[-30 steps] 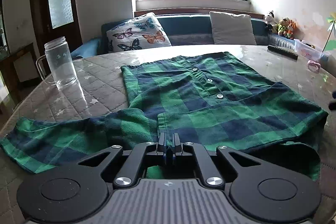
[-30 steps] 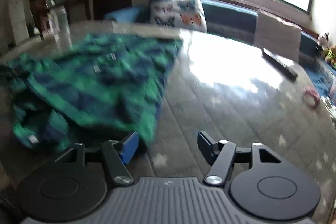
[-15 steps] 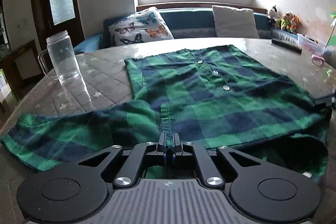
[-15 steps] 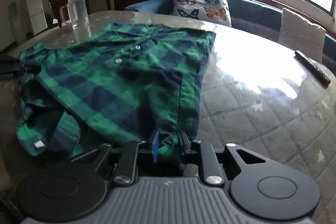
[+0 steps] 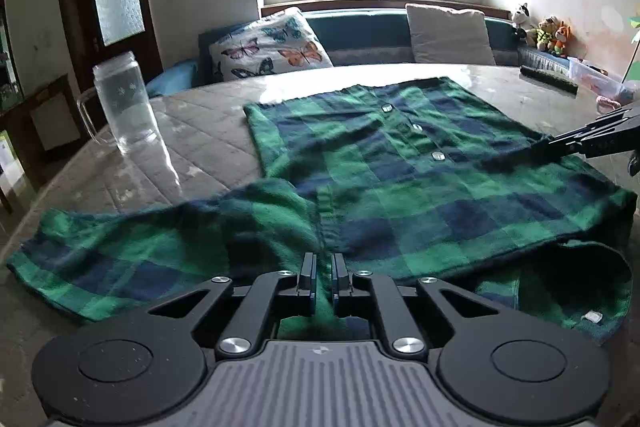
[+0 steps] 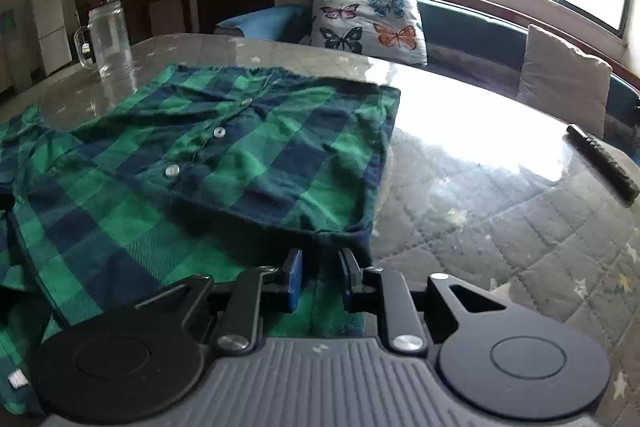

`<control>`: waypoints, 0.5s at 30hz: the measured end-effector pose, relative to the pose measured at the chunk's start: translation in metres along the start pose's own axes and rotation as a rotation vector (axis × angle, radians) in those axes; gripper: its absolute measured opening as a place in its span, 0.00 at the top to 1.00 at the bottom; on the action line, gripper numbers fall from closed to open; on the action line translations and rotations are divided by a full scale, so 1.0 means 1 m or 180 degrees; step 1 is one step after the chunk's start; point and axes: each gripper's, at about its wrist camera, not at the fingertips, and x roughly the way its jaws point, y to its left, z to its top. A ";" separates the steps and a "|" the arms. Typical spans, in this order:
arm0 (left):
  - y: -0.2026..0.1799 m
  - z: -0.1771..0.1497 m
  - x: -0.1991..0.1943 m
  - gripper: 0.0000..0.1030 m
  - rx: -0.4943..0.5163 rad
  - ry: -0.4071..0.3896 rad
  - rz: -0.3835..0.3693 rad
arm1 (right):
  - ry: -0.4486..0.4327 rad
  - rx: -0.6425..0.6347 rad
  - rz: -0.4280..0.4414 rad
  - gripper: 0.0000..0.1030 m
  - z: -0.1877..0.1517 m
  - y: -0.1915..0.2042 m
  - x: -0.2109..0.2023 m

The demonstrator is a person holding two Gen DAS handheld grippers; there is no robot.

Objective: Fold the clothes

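A green and navy plaid shirt (image 5: 400, 187) lies buttoned and face up on the quilted table (image 5: 200, 131), with one sleeve trailing out to the left. My left gripper (image 5: 324, 279) is shut on a fold of the cloth near the placket at the shirt's near edge. In the right wrist view the same shirt (image 6: 200, 167) spreads to the left. My right gripper (image 6: 322, 279) is shut on its side hem, with fabric bunched between the blue pads. The right gripper (image 5: 550, 143) also shows at the shirt's right edge in the left wrist view.
A clear glass mug (image 5: 124, 107) stands at the table's far left, beyond the sleeve. A black remote (image 6: 604, 159) lies at the far right, near a pink object (image 5: 608, 101). A sofa with a butterfly cushion (image 5: 272, 47) runs behind the table.
The right gripper, open beside the shirt a second ago, has moved in and closed on the side hem. The left gripper stays shut on the cloth, and the shirt lies flatter.
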 end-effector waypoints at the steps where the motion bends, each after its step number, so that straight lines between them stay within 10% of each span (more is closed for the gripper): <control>1: 0.001 0.003 -0.002 0.91 -0.0001 -0.0031 -0.0004 | -0.0012 -0.0008 0.0008 0.82 0.001 0.001 -0.001; 15: -0.022 0.016 0.047 0.90 0.0044 0.0138 -0.0278 | -0.0032 -0.0054 0.0082 0.63 0.002 0.018 -0.008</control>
